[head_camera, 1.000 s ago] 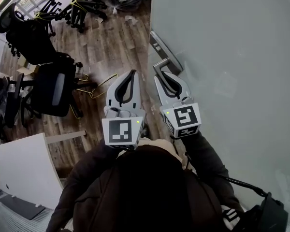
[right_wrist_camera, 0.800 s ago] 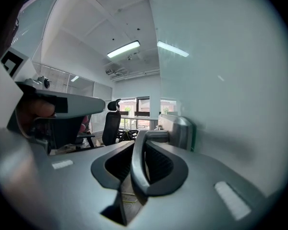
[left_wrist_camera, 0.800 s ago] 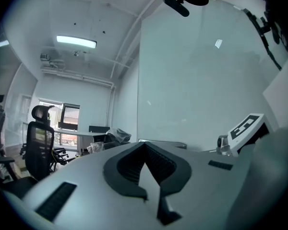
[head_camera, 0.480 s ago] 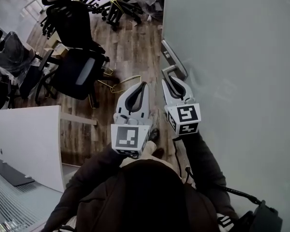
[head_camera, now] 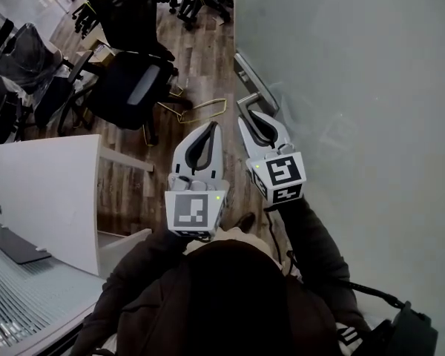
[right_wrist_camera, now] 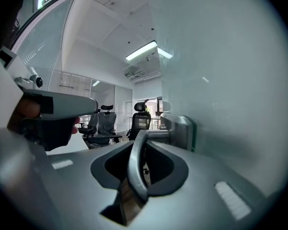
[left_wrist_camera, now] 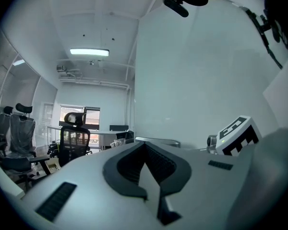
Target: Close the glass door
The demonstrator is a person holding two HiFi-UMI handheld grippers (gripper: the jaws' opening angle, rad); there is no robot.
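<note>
Sleeves (head_camera: 311, 239) reach forward from the body, holding both grippers side by side. Right gripper (head_camera: 249, 122) is clamped round the handle (head_camera: 252, 104), whose lever runs through its jaws; the glass door (head_camera: 356, 87) stands just right of it. Left gripper (head_camera: 212, 127), just beside, has its jaws together on nothing. Beyond lie wood floor (head_camera: 200, 58) and black chairs (head_camera: 130, 87), with a white desk (head_camera: 44, 191) further left.

This is an office being fitted out. Black mesh-backed swivel chairs (head_camera: 130, 87) crowd a brown wood-plank floor (head_camera: 200, 58), one chair wrapped in clear plastic (head_camera: 22, 65). A white desk surface (head_camera: 41, 199) stands nearby. A frosted glass door (head_camera: 356, 87) and a long ceiling strip light (left_wrist_camera: 89, 52) complete the room.
</note>
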